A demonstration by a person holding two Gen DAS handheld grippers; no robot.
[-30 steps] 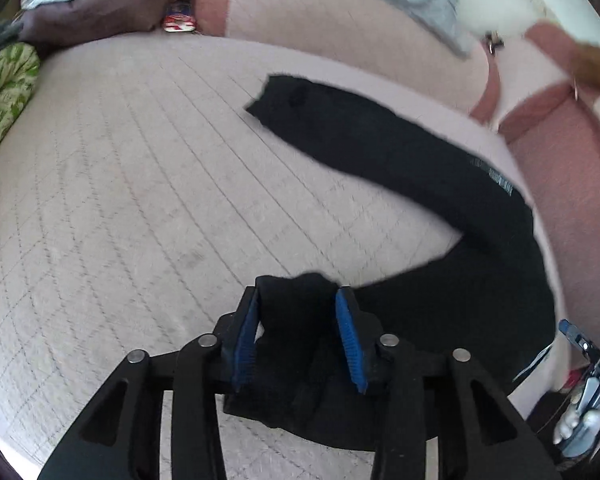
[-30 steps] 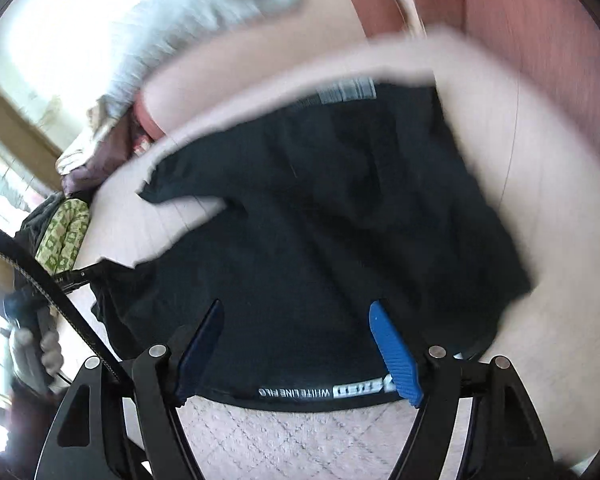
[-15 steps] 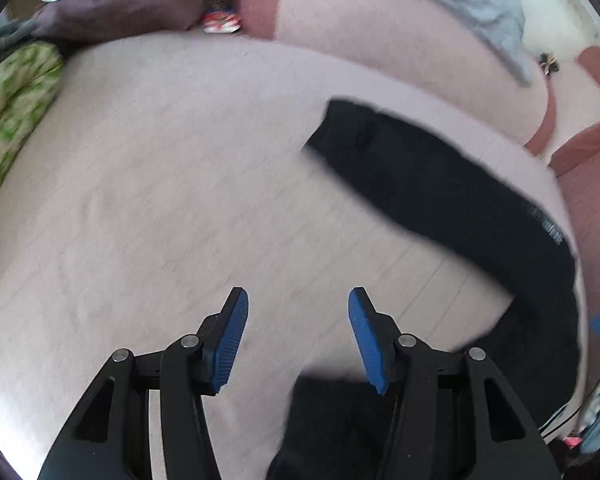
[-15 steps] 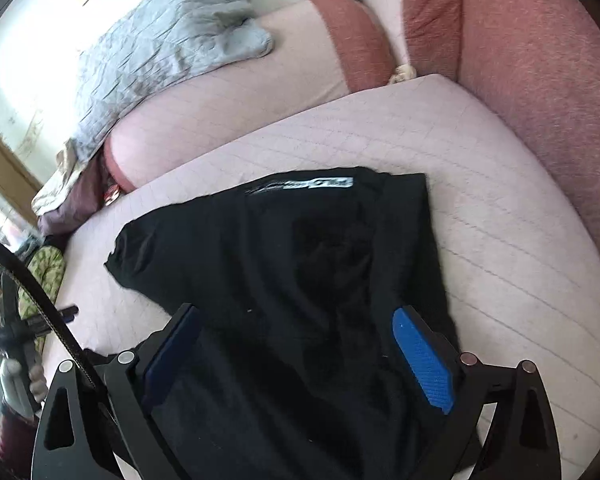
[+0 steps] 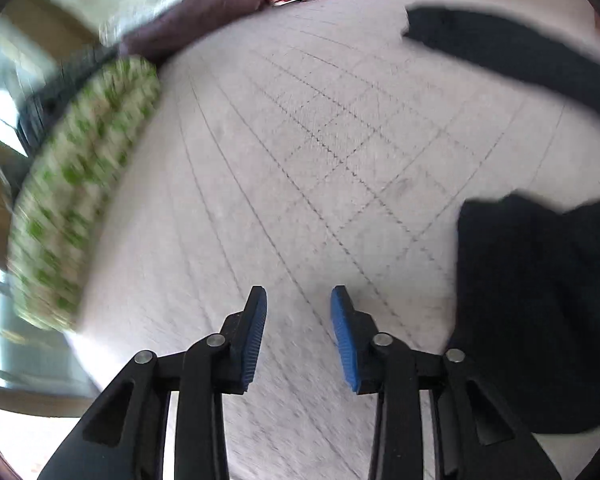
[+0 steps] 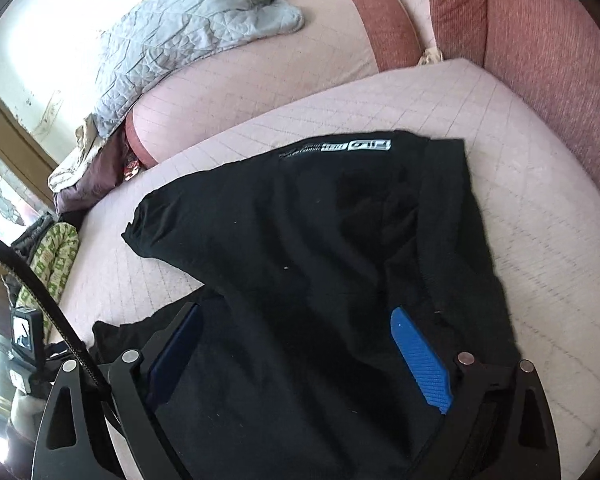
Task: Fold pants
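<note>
Quilted pink sofa seat point(image 6: 512, 184) under black pants point(image 6: 320, 240), white waistband print unreadable; both grippers' jaws spread, empty.

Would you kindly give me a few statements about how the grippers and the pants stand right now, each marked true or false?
1. The left gripper is open and holds nothing. True.
2. The black pants lie on a wooden table. False: they lie on the pale quilted cushion.
3. The right gripper is open above the pants. True.
4. The grey blanket covers the pants. False: it lies apart, on the sofa back.
</note>
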